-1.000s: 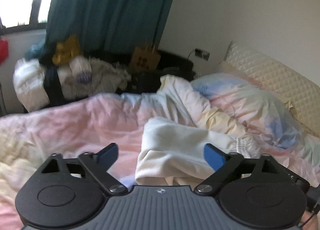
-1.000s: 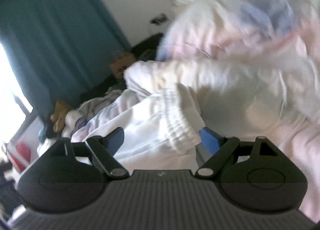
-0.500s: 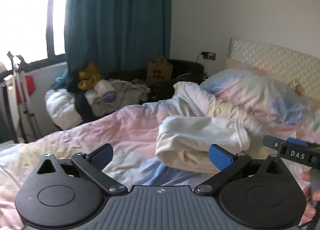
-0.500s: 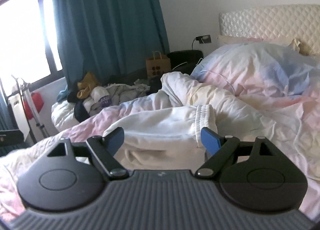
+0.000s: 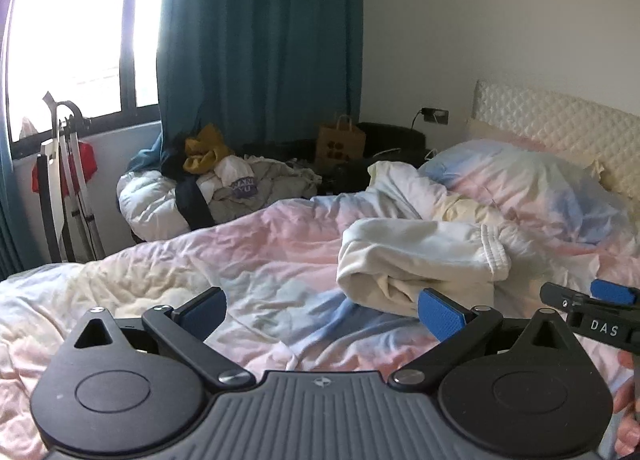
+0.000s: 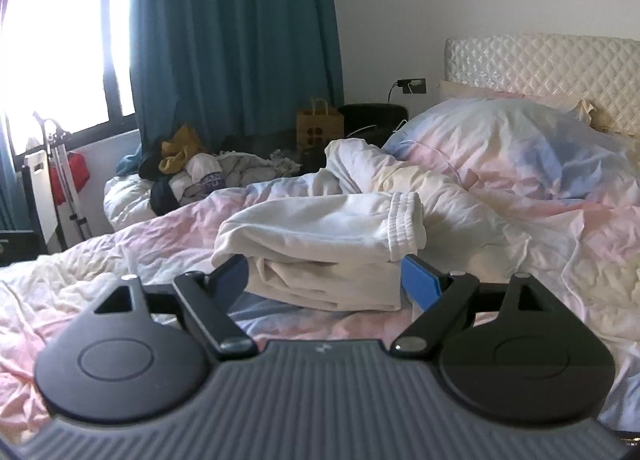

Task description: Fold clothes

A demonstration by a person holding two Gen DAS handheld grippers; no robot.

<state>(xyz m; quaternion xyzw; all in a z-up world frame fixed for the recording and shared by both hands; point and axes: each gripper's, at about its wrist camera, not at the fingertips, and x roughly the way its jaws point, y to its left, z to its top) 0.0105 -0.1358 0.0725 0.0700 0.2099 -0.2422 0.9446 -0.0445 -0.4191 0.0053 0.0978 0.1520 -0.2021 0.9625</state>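
Note:
A folded white garment [image 5: 416,256] with a ribbed cuff lies on the pastel duvet [image 5: 256,260] of the bed; it also shows in the right wrist view [image 6: 320,244]. My left gripper [image 5: 322,310] is open and empty, held above the duvet to the left of and nearer than the garment. My right gripper [image 6: 326,278] is open and empty, just in front of the garment, apart from it. The right gripper's tip [image 5: 588,312] shows at the right edge of the left wrist view.
A pile of unfolded clothes [image 5: 224,184] lies on a white cushion beyond the bed, below a teal curtain [image 5: 256,44]. A paper bag [image 5: 340,140], a pillow [image 5: 532,184], a quilted headboard [image 5: 560,128] and a folded rack [image 5: 64,184] by the window are also there.
Both grippers have pulled back and up from the white garment, which now lies folded on the duvet. Both views have steadied and widened to show more of the room.

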